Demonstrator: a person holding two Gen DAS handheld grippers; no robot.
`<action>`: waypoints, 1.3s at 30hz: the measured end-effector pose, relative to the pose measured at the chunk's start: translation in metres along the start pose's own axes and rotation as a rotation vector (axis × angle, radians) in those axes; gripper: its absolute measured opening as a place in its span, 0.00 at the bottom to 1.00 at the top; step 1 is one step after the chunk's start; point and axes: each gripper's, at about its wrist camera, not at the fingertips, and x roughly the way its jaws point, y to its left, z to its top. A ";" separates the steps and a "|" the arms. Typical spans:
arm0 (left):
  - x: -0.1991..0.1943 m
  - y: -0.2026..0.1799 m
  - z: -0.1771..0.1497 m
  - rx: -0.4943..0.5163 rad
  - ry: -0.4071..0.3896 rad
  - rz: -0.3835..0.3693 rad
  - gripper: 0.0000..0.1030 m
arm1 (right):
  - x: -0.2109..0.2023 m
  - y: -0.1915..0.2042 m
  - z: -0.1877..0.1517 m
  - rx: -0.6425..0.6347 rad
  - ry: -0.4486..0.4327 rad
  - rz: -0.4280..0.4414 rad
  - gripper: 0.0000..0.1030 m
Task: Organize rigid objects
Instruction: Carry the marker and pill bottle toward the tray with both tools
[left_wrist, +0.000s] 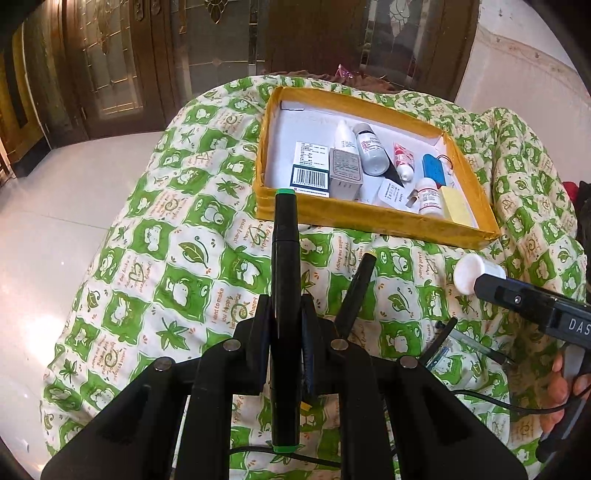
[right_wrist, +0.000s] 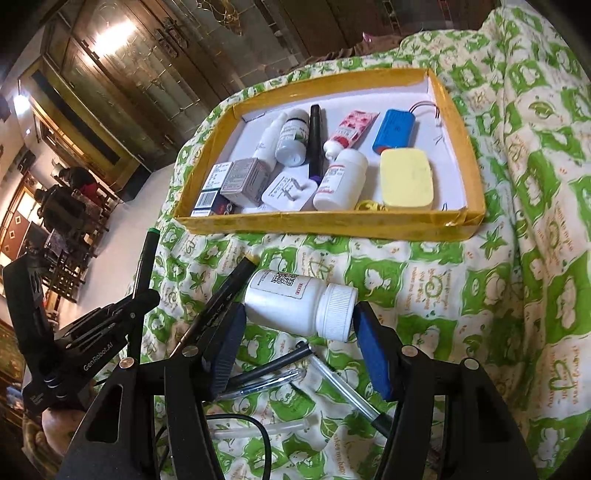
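My left gripper (left_wrist: 286, 310) is shut on a black marker with green ends (left_wrist: 283, 258), which points toward the yellow box (left_wrist: 369, 218). In the right wrist view the same gripper (right_wrist: 146, 295) stands at the left with the marker's green tip (right_wrist: 151, 234) sticking up. Across my right gripper (right_wrist: 301, 314) lies a white pill bottle (right_wrist: 291, 301), pinched lengthwise between the blue pads (right_wrist: 373, 350); it is shut on it. The left wrist view shows that bottle's cap (left_wrist: 469, 273) at the right gripper (left_wrist: 487, 286), lifted above the quilt.
The yellow box (right_wrist: 325, 221) holds bottles, small cartons, a tube, a blue battery pack (right_wrist: 395, 129) and a yellow block (right_wrist: 406, 177). A black marker with a yellow tip (right_wrist: 221, 302) and clear pens (right_wrist: 266, 380) lie on the green patterned quilt (right_wrist: 498, 277). White floor lies left.
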 end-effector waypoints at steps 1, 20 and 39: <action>0.000 0.000 0.000 0.003 0.000 0.002 0.12 | -0.001 0.000 0.000 -0.001 -0.004 -0.001 0.54; -0.008 -0.011 0.006 0.072 -0.035 0.049 0.12 | -0.010 0.003 0.002 -0.011 -0.046 -0.012 0.54; -0.008 -0.026 0.031 0.141 -0.063 0.076 0.12 | -0.034 -0.008 0.024 -0.021 -0.157 -0.078 0.54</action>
